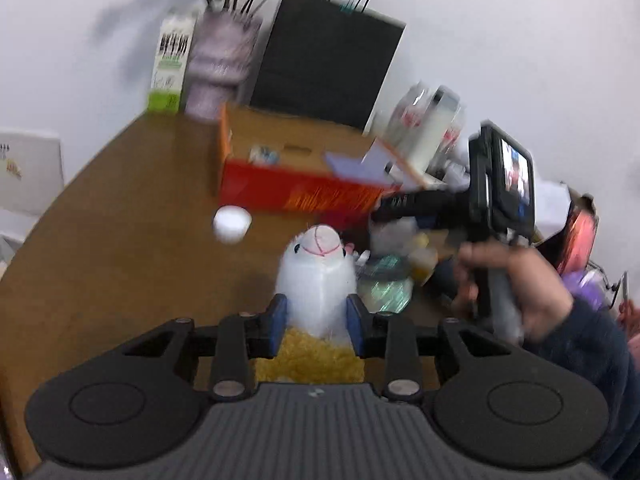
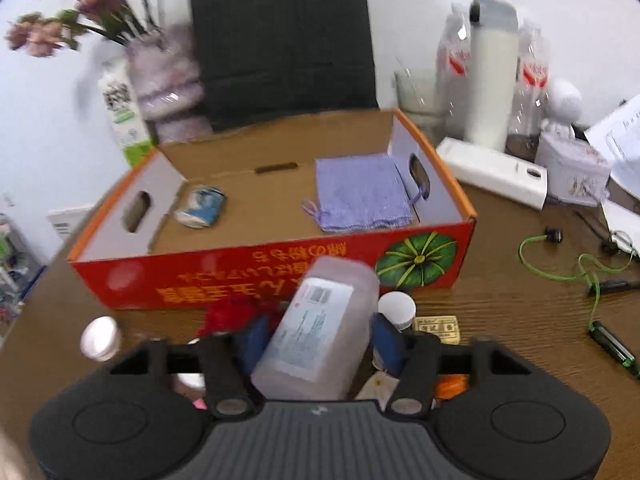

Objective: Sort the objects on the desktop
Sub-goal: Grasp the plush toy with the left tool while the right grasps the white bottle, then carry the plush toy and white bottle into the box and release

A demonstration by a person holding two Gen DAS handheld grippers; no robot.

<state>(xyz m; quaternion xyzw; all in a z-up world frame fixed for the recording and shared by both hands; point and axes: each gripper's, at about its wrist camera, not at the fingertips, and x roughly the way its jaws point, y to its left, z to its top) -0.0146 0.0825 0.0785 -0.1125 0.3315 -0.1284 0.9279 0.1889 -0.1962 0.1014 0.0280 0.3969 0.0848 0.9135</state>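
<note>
My left gripper [image 1: 317, 322] is shut on a white plush toy [image 1: 316, 276] with a yellow base, held above the brown desk [image 1: 120, 248]. My right gripper [image 2: 318, 338] is shut on a translucent plastic container [image 2: 320, 328] with a printed label, tilted, in front of the red cardboard box [image 2: 248, 276]. The box is open and holds a purple cloth [image 2: 360, 192] and a small blue-and-white can [image 2: 202, 206]. In the left wrist view the box [image 1: 296, 192] lies beyond the plush, and the right gripper [image 1: 384, 208] with its hand is at the right.
A black paper bag [image 2: 280, 36], flower vase [image 2: 164, 68] and milk carton [image 2: 122, 116] stand behind the box. White bottle [image 2: 490, 68], white boxes [image 2: 492, 172], green cable [image 2: 576, 272] and small jars [image 2: 396, 310] lie right. A white round lid [image 1: 231, 224] sits left of the plush.
</note>
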